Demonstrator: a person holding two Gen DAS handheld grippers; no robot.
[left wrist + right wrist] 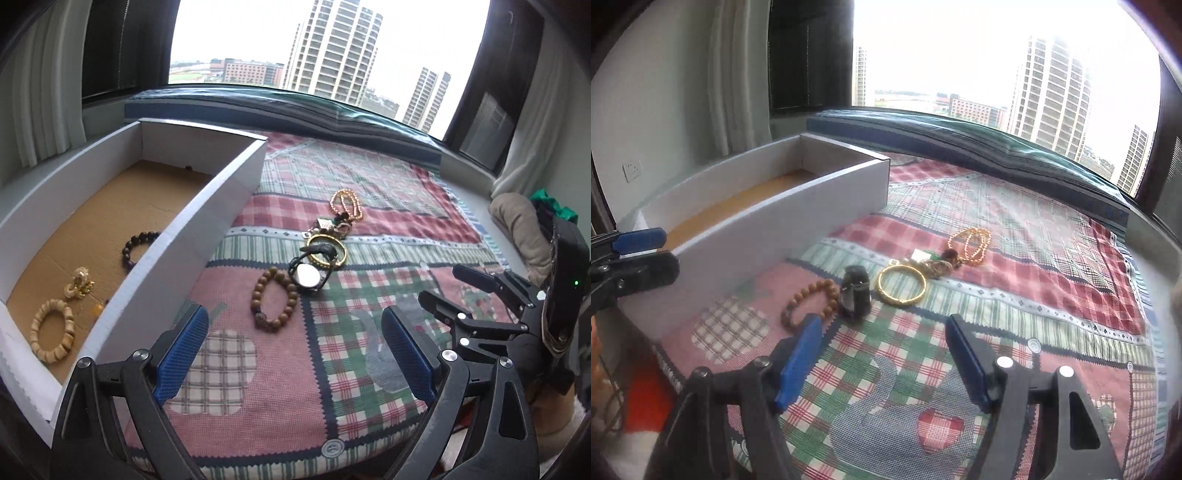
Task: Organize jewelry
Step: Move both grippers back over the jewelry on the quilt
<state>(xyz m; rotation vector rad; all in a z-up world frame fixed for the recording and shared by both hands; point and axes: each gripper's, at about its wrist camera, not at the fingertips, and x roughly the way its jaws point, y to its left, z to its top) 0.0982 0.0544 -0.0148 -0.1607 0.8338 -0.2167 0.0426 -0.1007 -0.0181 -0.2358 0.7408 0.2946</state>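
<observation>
Both tongs, left (295, 354) and right (882, 362), hang released, empty. At twelve o'clock, the brown wooden bead bracelet (275, 299) touches the black-strapped watch (308, 275); a careless pinch could drag both.

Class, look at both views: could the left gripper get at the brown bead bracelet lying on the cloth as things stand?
Probably yes. The left gripper is open and empty, and the brown bead bracelet lies flat on the cloth just ahead with bare cloth between; only the watch touches its far edge.
</observation>
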